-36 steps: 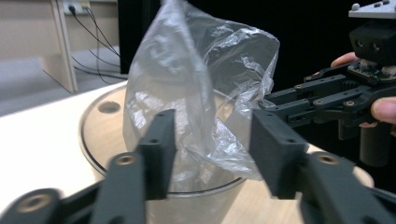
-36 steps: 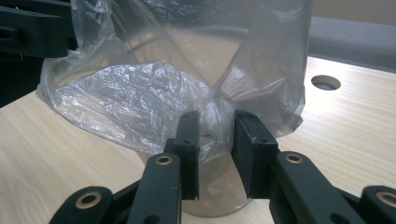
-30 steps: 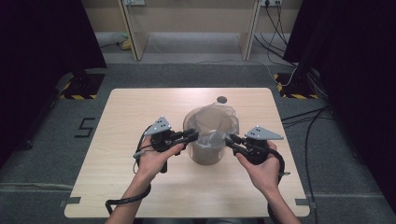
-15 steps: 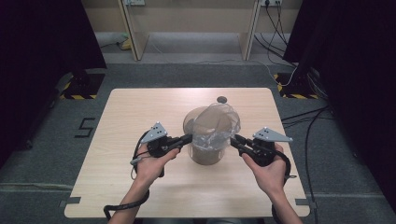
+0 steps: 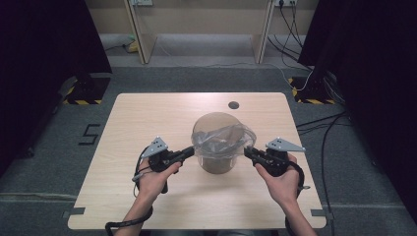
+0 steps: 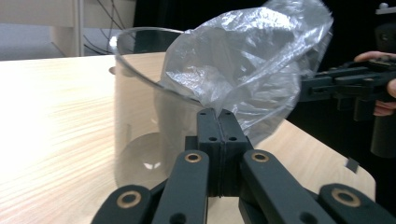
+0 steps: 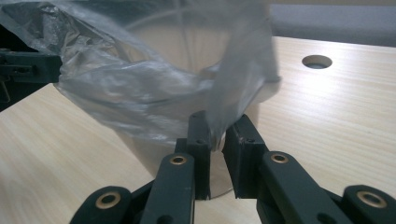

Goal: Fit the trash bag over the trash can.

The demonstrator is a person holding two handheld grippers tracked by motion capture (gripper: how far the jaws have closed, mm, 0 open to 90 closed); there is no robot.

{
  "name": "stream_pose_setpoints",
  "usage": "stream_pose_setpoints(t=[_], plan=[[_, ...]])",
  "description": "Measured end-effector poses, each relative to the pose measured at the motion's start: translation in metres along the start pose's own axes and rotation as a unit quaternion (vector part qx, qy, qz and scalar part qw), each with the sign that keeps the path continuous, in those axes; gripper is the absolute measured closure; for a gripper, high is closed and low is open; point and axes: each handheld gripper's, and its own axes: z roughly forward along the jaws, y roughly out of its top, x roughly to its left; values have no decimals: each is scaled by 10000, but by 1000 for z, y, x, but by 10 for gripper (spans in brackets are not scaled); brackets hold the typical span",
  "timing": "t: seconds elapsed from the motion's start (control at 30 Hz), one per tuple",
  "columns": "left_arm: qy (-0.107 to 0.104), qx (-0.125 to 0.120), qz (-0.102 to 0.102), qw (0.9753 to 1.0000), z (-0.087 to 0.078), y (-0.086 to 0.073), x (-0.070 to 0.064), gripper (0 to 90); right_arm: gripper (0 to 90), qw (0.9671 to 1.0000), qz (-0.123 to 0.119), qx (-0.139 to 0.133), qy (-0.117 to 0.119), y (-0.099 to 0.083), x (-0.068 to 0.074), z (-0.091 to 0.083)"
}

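A clear round plastic container (image 5: 216,164) stands upright at the middle of the table. A thin clear plastic bag (image 5: 223,135) is stretched across its mouth, and part of it sags inside. My left gripper (image 5: 192,150) is at the container's left rim. In the left gripper view it (image 6: 219,114) is shut on the bag's (image 6: 243,70) edge, in front of the container (image 6: 135,116). My right gripper (image 5: 246,150) is at the right rim. In the right gripper view it (image 7: 218,133) has its jaws a narrow gap apart, with the bag's (image 7: 130,84) blurred edge hanging between them.
The wooden table (image 5: 147,118) has a round cable hole (image 5: 233,104) behind the container. Cables trail over the floor at the right (image 5: 324,128). Dark curtains hang on both sides, and wooden furniture legs (image 5: 140,34) stand beyond the table.
Both grippers have come down and toward the person, and apart. The bag, which was raised above the container, now lies lower over its rim.
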Motion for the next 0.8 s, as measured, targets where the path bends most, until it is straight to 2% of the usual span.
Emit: stream_pose_setpoints(t=[0.23,0.5,0.63,0.7,0.8], plan=[[106,-35,-101,9999,2,-1,9,900,797,9999,108,-10,-135,4,-8,2],[200,-66,-202,9996,10,-3,15,900,763,9997,210,-65,-134,7,-9,0],[235,-59,-78,9997,8,-1,12,897,673,9998,173,-60,-126,7,-8,-3],[250,-74,17,9997,5,1,10,841,604,9998,97,-144,-121,10,-7,-11],[309,-91,213,9993,-1,3,6,794,578,9998,35,-205,-80,12,-4,-17]])
